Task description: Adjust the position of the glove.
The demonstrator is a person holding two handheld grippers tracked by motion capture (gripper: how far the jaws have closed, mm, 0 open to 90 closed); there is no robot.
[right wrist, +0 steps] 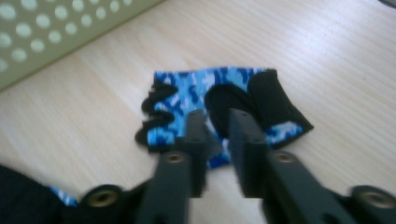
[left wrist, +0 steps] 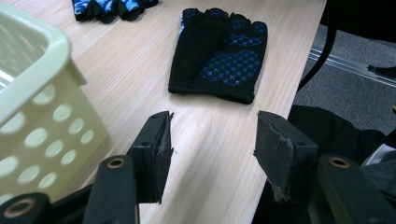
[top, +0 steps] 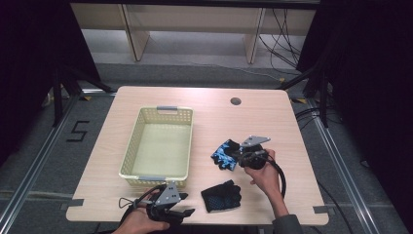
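A blue camouflage glove [top: 224, 154] lies on the table right of the basket. My right gripper [top: 238, 155] reaches its right edge. In the right gripper view the right gripper [right wrist: 217, 114] has its jaws drawn close together on the blue glove [right wrist: 187, 93], with black wrist fabric in the narrow gap. A black glove [top: 220, 195] with a blue dotted palm lies near the front edge. My left gripper [top: 186, 204] hovers left of it, open. In the left gripper view the left gripper [left wrist: 212, 126] holds nothing, and the black glove [left wrist: 219, 56] lies a short way ahead of it.
A pale yellow perforated basket [top: 130, 151] stands left of centre on the wooden table [top: 263, 117]; its wall [left wrist: 42, 116] is close beside my left gripper. The table's front edge runs just under both hands. A round cable hole [top: 235, 101] sits at the back.
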